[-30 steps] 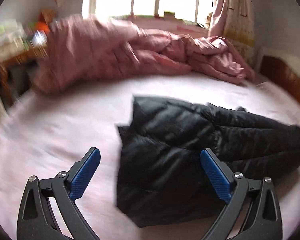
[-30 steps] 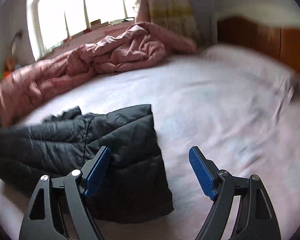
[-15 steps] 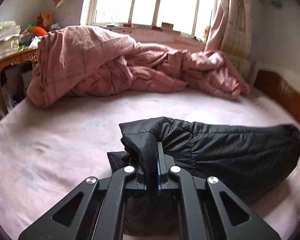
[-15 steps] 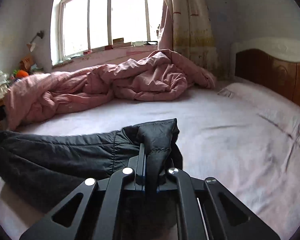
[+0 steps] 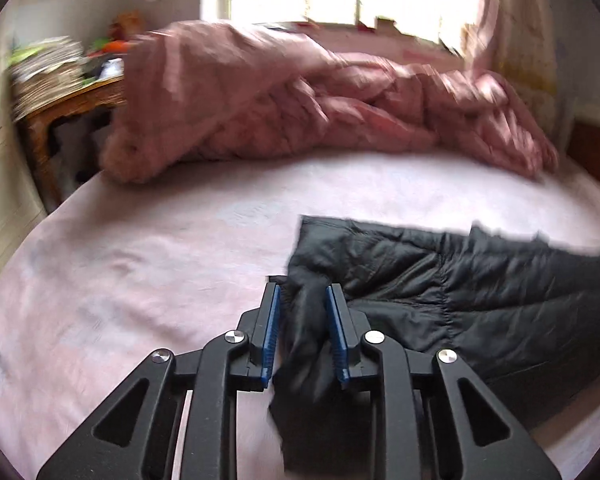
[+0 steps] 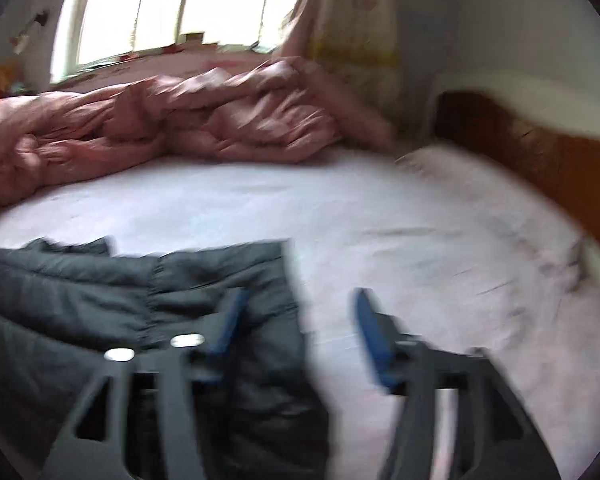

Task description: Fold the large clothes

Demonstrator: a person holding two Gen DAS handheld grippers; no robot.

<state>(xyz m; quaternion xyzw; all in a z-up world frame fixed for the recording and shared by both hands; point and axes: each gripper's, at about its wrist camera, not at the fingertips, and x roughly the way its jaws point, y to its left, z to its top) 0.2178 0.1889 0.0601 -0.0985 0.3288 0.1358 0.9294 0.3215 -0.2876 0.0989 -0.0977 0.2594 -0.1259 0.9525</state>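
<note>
Across the left wrist view, a rumpled pink quilt is heaped along the far side of the pink bed sheet, with a cluttered wooden table off to the left; nothing blocks the left gripper, whose blue pads are narrowly parted with a bunched fold of the black puffer jacket between them. The jacket lies on the sheet, its long axis running rightward. Over in the blurred right wrist view, a wooden headboard and curtain stand behind; the right gripper has its fingers spread wide over the jacket's right end, gripping nothing.
</note>
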